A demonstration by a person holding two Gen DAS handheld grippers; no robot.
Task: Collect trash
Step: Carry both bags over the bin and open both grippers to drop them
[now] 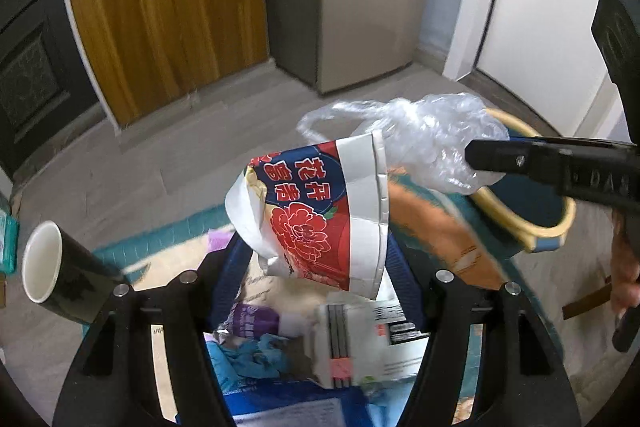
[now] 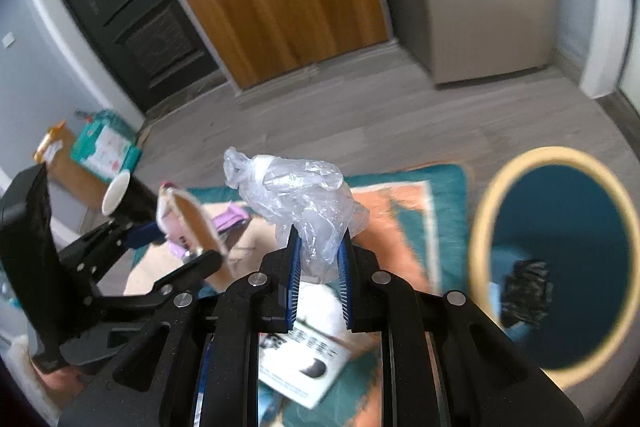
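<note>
My left gripper [image 1: 316,259] is shut on a crushed paper cup [image 1: 320,215] printed with a red flower on blue, which hangs above the rug. In the right wrist view this left gripper [image 2: 180,243] shows at the left with the paper cup [image 2: 200,227] edge-on. My right gripper [image 2: 320,255] is shut on a crumpled clear plastic bag [image 2: 296,195], raised off the floor. In the left wrist view the right gripper [image 1: 476,157] and the plastic bag [image 1: 424,135] are level with the near rim of the blue bin [image 1: 532,227]. The bin [image 2: 480,227] has a yellow rim and dark trash inside.
A black cup [image 1: 44,263] with a white inside sits left of the left gripper. Loose wrappers and a white leaflet [image 2: 304,359] lie on the teal and orange rug [image 2: 412,211]. A cardboard box and a teal pack [image 2: 104,147] stand by the wall. Wooden doors and a grey cabinet lie ahead.
</note>
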